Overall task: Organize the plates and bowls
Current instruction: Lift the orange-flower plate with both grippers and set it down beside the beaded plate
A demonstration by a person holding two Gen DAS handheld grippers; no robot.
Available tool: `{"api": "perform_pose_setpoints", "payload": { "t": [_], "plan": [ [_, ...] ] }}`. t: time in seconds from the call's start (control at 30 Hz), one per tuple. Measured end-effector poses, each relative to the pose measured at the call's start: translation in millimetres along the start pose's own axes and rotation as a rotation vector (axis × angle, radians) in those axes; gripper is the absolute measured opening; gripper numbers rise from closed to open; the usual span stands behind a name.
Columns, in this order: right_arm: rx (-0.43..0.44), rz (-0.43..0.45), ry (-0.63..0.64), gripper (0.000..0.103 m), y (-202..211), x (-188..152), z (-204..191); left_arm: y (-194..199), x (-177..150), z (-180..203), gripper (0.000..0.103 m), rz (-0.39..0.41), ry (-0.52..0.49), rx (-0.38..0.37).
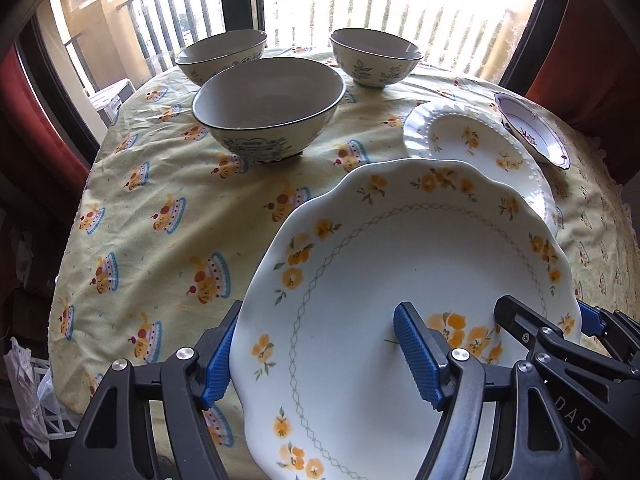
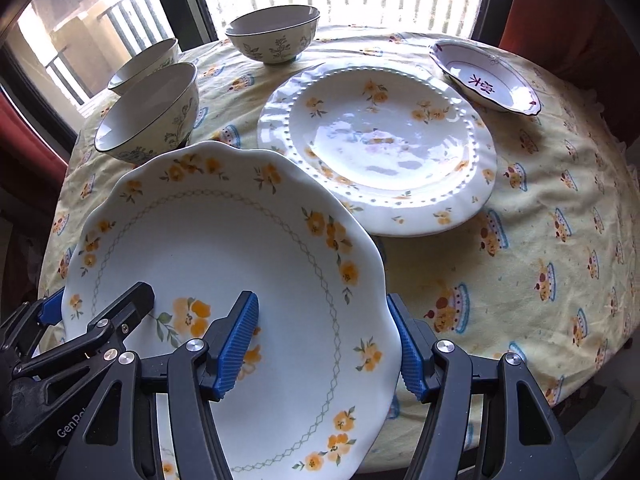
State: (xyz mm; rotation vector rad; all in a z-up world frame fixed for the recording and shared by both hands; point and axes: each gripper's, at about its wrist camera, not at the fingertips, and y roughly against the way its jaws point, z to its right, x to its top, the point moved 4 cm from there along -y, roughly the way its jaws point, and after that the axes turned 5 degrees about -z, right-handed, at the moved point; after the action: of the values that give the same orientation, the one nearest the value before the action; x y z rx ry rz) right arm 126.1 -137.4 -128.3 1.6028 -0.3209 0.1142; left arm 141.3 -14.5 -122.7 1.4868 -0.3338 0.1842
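Observation:
A large scalloped white plate (image 1: 400, 260) (image 2: 220, 240) with yellow flowers hangs tilted above the table, held by both grippers. My left gripper (image 1: 320, 356) (image 2: 92, 304) is shut on its left rim, one blue pad under the plate and one on its face. My right gripper (image 2: 324, 340) (image 1: 556, 320) is shut on the opposite rim in the same way. Just beyond lies a beaded white plate (image 2: 380, 132) (image 1: 472, 140) with small yellow flowers, flat on the cloth. In the left wrist view the held plate partly hides it.
A yellow patterned tablecloth (image 2: 520, 240) (image 1: 160, 184) covers the round table. A large bowl (image 1: 268, 104) (image 2: 148, 116) and two smaller bowls (image 1: 220, 56) (image 1: 376, 56) stand at the back. A small shallow dish (image 2: 484, 76) (image 1: 532, 132) sits far right. A window is behind.

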Motion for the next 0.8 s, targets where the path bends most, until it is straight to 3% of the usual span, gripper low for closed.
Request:
{"api": "perform_pose_setpoints", "payload": {
  "t": [0.4, 0.8],
  "plan": [
    [-0.005, 0.046, 0.008, 0.068, 22.8, 9.9, 126.9, 3.4, 1.5, 123.1, 0.074, 0.053, -0.001, -0.002],
    [-0.034, 0.027, 0.000, 0.068, 13.8, 17.2, 227.7, -24.1, 1.6, 212.9, 0.074, 0.018, -0.011, -0.036]
  ]
}}
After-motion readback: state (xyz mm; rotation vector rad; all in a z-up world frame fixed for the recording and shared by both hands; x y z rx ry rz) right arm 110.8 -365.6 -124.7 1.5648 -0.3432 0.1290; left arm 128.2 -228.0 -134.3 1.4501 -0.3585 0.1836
